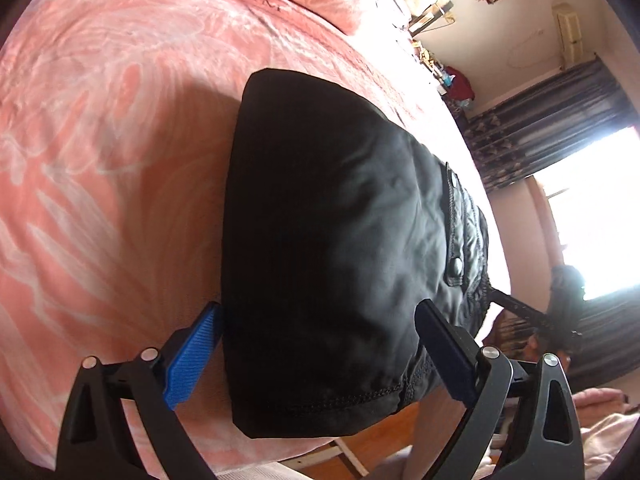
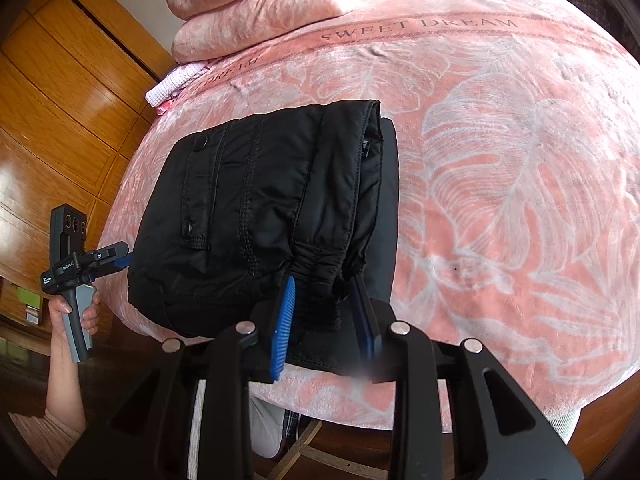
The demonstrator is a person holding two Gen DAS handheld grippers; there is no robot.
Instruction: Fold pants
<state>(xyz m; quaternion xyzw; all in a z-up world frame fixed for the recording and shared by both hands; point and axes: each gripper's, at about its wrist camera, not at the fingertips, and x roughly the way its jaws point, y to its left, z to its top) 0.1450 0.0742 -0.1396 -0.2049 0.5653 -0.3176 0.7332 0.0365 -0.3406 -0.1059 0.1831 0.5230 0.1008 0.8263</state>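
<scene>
The black padded pants [image 1: 332, 240] lie folded into a thick bundle on the pink bed, near its front edge. My left gripper [image 1: 320, 332] is open, its jaws straddling the bundle's near end; the blue pad [image 1: 192, 360] sits left of the fabric. In the right wrist view the bundle [image 2: 256, 208] shows its snap-button flap on top. My right gripper [image 2: 326, 300] has its jaws closed in on the gathered elastic waistband [image 2: 320, 276] at the bundle's near edge. The left gripper also shows in the right wrist view [image 2: 120, 258], hand-held at the bundle's left end.
The pink leaf-patterned blanket [image 2: 500, 160] covers the bed. Folded pink bedding [image 2: 248, 12] is stacked at the far end. A wooden wardrobe [image 2: 60, 92] stands to the left. A bright window with dark curtains [image 1: 560, 152] lies beyond the bed.
</scene>
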